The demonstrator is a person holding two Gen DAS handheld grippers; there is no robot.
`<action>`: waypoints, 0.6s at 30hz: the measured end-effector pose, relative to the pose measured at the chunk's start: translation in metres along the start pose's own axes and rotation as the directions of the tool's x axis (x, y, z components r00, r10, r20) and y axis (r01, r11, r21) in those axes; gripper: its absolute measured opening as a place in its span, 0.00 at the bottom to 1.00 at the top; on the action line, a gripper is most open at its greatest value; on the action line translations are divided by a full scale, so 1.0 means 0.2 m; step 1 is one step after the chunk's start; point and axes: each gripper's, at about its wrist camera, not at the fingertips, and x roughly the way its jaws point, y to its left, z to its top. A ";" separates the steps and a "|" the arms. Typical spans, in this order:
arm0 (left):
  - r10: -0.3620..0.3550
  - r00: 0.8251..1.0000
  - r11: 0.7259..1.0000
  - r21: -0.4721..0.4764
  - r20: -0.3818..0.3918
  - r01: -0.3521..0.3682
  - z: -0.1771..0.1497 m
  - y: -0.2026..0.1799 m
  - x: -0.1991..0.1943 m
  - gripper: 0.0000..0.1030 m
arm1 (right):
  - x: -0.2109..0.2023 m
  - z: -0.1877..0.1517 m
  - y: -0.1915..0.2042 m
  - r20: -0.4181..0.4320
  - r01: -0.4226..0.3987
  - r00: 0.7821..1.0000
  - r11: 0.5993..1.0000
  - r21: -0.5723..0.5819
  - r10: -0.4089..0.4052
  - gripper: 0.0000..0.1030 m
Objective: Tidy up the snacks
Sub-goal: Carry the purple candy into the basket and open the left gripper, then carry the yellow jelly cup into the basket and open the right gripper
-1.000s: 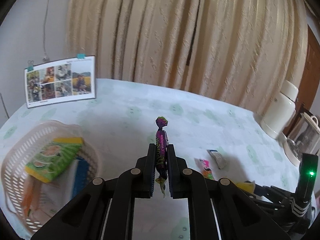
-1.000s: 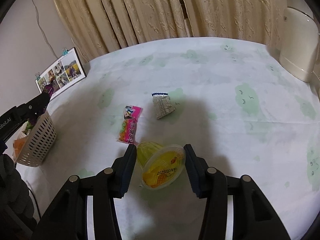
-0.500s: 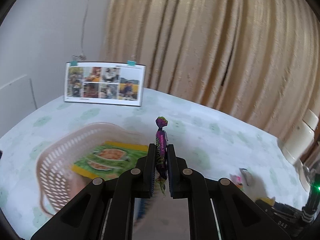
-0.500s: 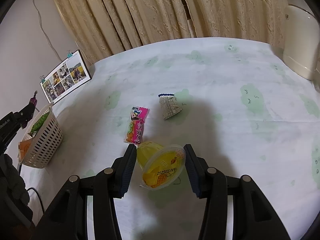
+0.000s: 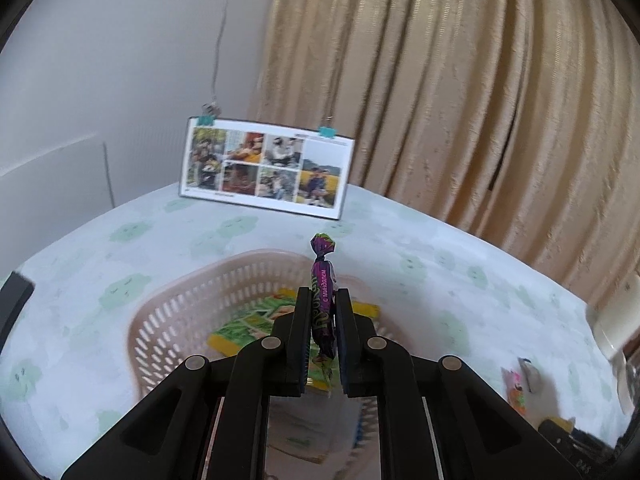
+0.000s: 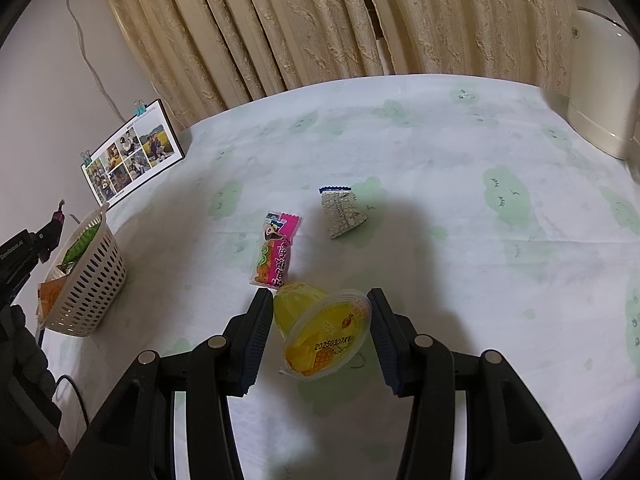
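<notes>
Pale perforated plastic forms the basket (image 5: 192,312) at lower left of the left wrist view, holding a green snack packet (image 5: 256,324). Above it, the left gripper (image 5: 323,320) pinches a purple candy (image 5: 322,304). Centre-low in the right wrist view, the right gripper (image 6: 318,330) stands spread around a tipped yellow jelly cup (image 6: 324,332); a pink packet (image 6: 276,254) and grey packet (image 6: 342,214) lie on the tablecloth (image 6: 460,208).

Beige pleated curtains (image 6: 304,28) are hanging behind a round table (image 6: 440,152) that is wearing a pale green-patterned cloth, while a photo card (image 5: 266,168) is standing near the plain white wall (image 5: 120,60).
</notes>
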 end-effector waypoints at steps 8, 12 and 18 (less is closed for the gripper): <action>0.029 0.999 0.995 -0.095 0.012 -0.028 0.01 0.10 -0.01 0.50 | 0.00 0.00 0.00 -0.001 -0.001 1.000 1.000 -0.002 0.001 0.45; 0.037 0.999 0.993 -0.116 0.009 -0.035 0.02 0.13 -0.01 0.50 | 0.00 -0.01 0.00 0.001 -0.006 1.000 1.000 -0.003 0.006 0.45; 0.050 0.999 0.989 -0.143 0.020 -0.047 0.04 0.18 -0.01 0.50 | 0.00 -0.01 0.01 0.000 -0.036 0.999 0.999 0.014 0.036 0.45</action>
